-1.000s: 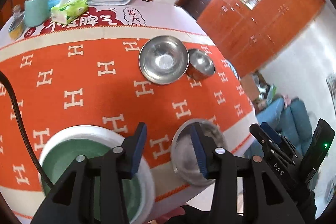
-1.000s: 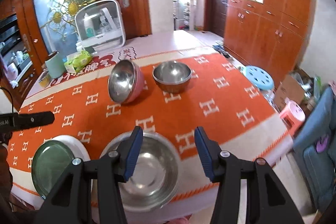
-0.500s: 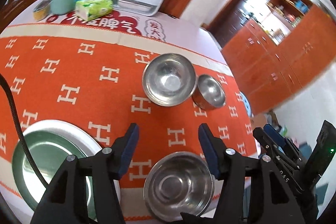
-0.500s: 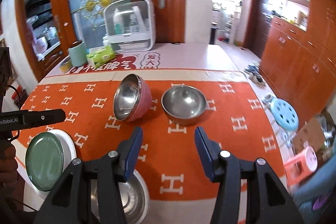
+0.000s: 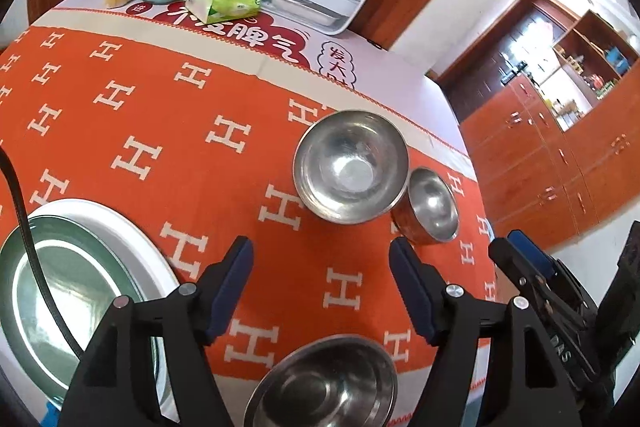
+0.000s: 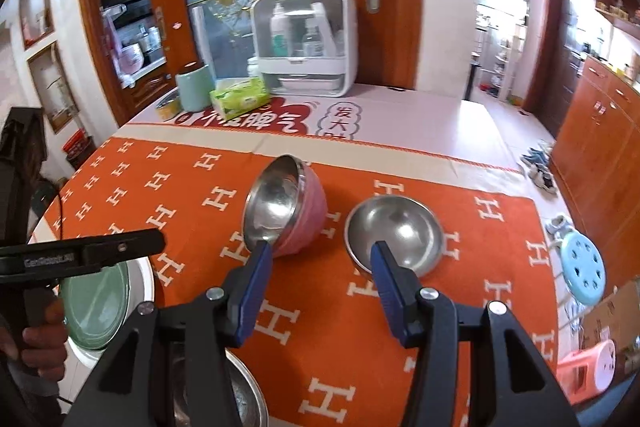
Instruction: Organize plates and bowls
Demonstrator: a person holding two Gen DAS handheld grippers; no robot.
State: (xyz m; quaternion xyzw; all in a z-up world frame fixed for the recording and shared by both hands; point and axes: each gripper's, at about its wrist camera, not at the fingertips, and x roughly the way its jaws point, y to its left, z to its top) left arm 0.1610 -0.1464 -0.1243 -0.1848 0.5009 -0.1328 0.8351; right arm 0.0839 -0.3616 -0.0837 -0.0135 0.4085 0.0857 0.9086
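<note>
A pink-sided steel bowl (image 6: 284, 209) lies tilted on the orange cloth; it shows from above in the left wrist view (image 5: 350, 165). A smaller steel bowl (image 6: 394, 231) stands right of it, also in the left wrist view (image 5: 430, 207). A third steel bowl (image 5: 324, 385) sits at the near edge (image 6: 224, 391). A green plate (image 5: 76, 303) rests on a white plate (image 5: 132, 239) at near left (image 6: 96, 303). My left gripper (image 5: 322, 275) is open and empty above the cloth. My right gripper (image 6: 320, 267) is open and empty, just short of the two far bowls.
At the table's far end stand a white clear-lidded storage box (image 6: 306, 43), a green tissue pack (image 6: 240, 99), a mint canister (image 6: 194, 87) and a small tin (image 6: 166, 107). A blue stool (image 6: 582, 267) and a pink stool (image 6: 588, 367) stand off the right edge.
Both grippers have risen and tipped forward, away from the near bowl toward the two far bowls. The bowls and plates have not moved.
</note>
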